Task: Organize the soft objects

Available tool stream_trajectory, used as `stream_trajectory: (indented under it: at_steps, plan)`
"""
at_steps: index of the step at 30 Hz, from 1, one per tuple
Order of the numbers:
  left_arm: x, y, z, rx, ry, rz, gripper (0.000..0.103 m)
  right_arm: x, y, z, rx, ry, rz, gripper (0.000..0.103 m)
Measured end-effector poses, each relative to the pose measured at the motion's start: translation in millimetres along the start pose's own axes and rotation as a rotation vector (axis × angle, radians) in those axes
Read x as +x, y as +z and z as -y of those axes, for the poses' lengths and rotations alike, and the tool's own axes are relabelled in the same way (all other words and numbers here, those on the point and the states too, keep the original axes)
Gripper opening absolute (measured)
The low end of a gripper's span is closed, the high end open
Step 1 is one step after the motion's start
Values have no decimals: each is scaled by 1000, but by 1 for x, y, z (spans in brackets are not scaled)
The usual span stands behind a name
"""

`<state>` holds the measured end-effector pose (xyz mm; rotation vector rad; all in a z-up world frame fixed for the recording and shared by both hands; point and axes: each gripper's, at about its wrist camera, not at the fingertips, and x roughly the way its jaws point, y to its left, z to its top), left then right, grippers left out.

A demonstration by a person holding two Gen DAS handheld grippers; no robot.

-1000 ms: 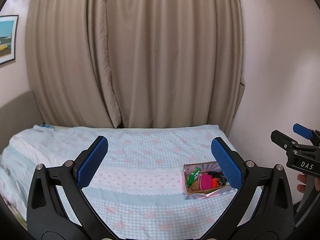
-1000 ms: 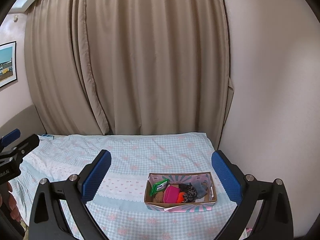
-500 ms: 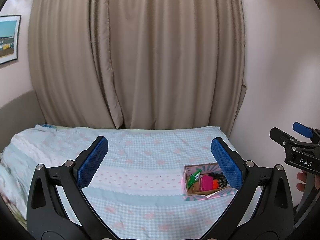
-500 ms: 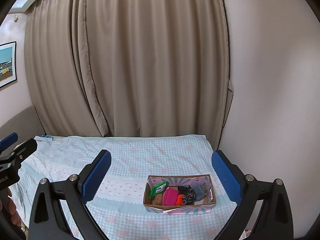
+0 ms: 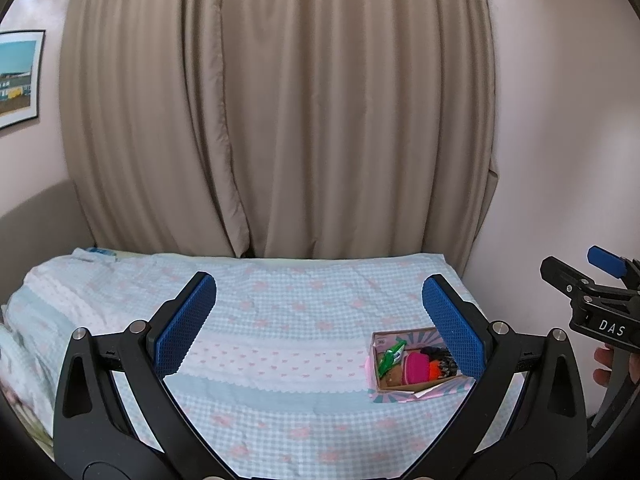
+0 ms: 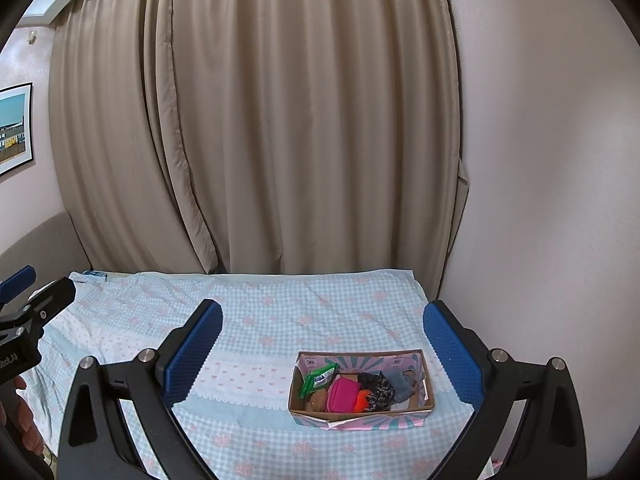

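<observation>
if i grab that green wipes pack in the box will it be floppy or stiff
Probably floppy: the green wipes pack looks like a soft plastic pouch leaning on the box wall, so it would likely sag when pinched. Its glossy film may be slippery. It looks small beside the pink pouch, so likely light.

A home bedroom: a bed (image 6: 256,320) with checked bedding fills the lower frame, beige curtains (image 6: 280,120) behind, framed picture (image 6: 14,128) at left.

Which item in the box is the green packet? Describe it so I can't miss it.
On the bed, find the cardboard box near the right-hand wall. The green packet leans in its far left corner, beside the pink pouch. It is the only glossy green item, with a white and blue label.
</observation>
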<state>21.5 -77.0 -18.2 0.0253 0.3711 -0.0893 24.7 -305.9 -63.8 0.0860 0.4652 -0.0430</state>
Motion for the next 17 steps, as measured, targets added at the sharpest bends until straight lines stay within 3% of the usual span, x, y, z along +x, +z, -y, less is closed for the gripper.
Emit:
stream_trajectory:
  at_steps: [9, 13, 17]
  plan:
    - [-4, -2, -2, 16, 44, 65, 103, 5, -1, -3, -7, 5, 6, 100]
    - [6, -2, -4, 30, 71, 50, 103, 13, -2, -5, -9, 4, -4, 100]
    - [20, -4, -11, 18, 45, 23, 103, 29, -5, -9, -15, 0, -30, 100]
